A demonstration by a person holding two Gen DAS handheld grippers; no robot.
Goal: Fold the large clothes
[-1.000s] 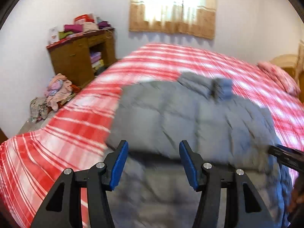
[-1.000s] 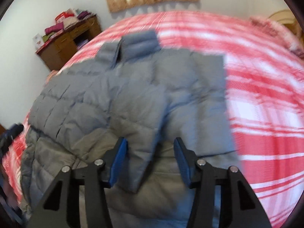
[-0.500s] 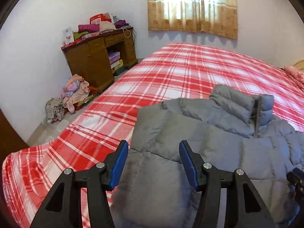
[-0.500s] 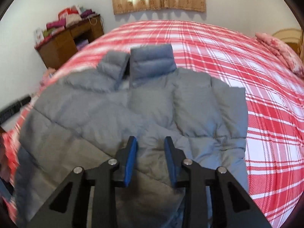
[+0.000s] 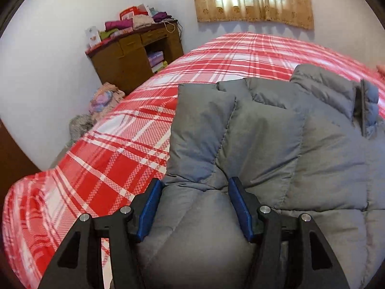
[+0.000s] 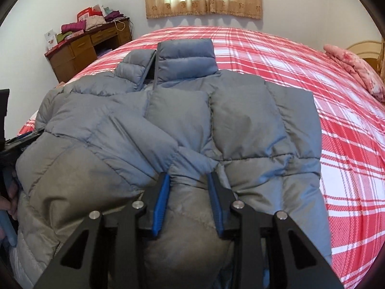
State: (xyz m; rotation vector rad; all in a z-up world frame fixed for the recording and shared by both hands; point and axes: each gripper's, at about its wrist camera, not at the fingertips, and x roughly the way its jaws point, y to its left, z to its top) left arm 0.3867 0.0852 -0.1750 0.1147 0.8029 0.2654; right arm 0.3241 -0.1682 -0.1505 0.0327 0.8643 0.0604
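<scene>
We brought the left gripper (image 5: 195,190) down from above the plaid bedspread (image 5: 115,159) onto the grey puffer jacket (image 5: 276,144), its jaws just opening wider around a puffed fold. The right gripper (image 6: 189,180) closed in from a wide stance and pinched a ridge of jacket padding.

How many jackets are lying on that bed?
1. The grey puffer jacket lies spread on the red plaid bed, collar toward the window. More clothes sit on the wooden desk, none of them clearly jackets.
</scene>
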